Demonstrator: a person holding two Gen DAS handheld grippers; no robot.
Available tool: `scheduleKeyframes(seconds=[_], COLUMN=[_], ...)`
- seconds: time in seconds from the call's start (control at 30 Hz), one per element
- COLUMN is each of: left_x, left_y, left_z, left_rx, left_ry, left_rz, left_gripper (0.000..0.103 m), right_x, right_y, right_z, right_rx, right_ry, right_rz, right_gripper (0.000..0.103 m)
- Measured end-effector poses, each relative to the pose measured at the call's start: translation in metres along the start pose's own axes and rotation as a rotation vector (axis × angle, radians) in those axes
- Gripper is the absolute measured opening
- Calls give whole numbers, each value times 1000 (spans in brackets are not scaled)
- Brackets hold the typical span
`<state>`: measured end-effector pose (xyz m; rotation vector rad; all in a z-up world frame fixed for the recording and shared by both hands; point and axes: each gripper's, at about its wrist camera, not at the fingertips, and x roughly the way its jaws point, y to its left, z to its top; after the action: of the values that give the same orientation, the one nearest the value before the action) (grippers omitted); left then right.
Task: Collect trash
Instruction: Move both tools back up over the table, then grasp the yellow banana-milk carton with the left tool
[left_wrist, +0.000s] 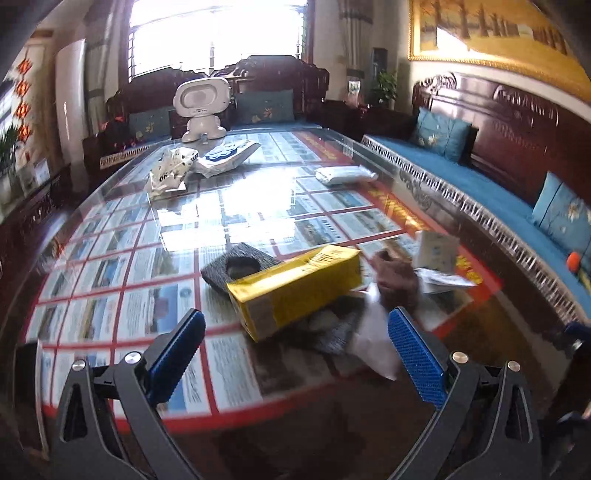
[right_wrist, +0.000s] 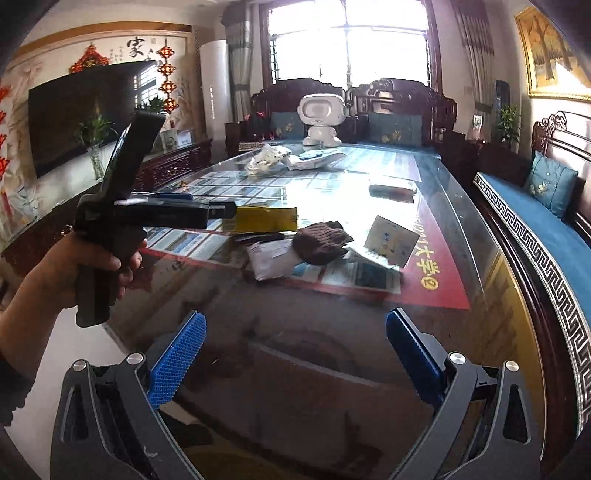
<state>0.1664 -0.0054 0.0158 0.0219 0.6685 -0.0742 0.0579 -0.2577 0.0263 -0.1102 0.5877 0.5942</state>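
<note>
Both of my grippers are over the near end of the glass table (left_wrist: 110, 266), nothing in either one. Left gripper (left_wrist: 295, 332): jaws spread wide, empty, lined up on the yellow carton (left_wrist: 295, 288). Right gripper (right_wrist: 295, 334): jaws also wide apart and empty, held back from the pile over bare tabletop. From the right wrist view I can see the hand (right_wrist: 74, 266) holding the left tool, off to the left of the litter.

The trash sits in one loose cluster near this end: the carton lying on its side, propped across a dark grey foam piece (left_wrist: 240, 269) with a hole in it; just right of it a brown knit cloth (right_wrist: 321, 242) on top of white crumpled paper (right_wrist: 271, 258), and a small white card packet (right_wrist: 391, 240) tilted up beside that. More wrappers lie well apart at the far end, near a white robot toy (left_wrist: 201, 107) (not trash, I judge).

Handling, as I read it:
- Carton: looks light and likely empty, thin board, so it will crush if squeezed hard. Best taken across its narrow width near the closer end, which juts up towards the left jaws.
- Foam: soft, springy, light; pinch an edge.
- Cloth and paper: limp, will slump; grab a bunched fold rather than a flat edge.
- Glass top is slick, so flat items may skid away from a closing finger.
</note>
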Motion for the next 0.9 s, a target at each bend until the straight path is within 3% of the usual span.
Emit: scheduleKeyframes(seconds=[0.2, 0.47, 0.67, 0.77, 0.8, 0.9], left_x=[44, 86, 101, 96, 94, 87], left_y=[13, 40, 25, 25, 26, 31], left_z=[12, 25, 22, 23, 22, 20], left_rx=[142, 81, 173, 167, 161, 122], left_ry=[50, 144, 180, 168, 166, 157], left_rz=[-10, -181, -214, -235, -241, -271], left_gripper=[99, 99, 97, 79, 69, 56], right_x=[21, 48, 56, 55, 55, 55], right_y=[-14, -15, -16, -18, -19, -24], right_z=[11, 16, 19, 19, 19, 20], right_rx=[26, 19, 23, 21, 24, 39], right_ry=[26, 67, 82, 80, 78, 70], right_rz=[40, 58, 62, 51, 47, 34], right_gripper=[95, 95, 95, 95, 95, 95])
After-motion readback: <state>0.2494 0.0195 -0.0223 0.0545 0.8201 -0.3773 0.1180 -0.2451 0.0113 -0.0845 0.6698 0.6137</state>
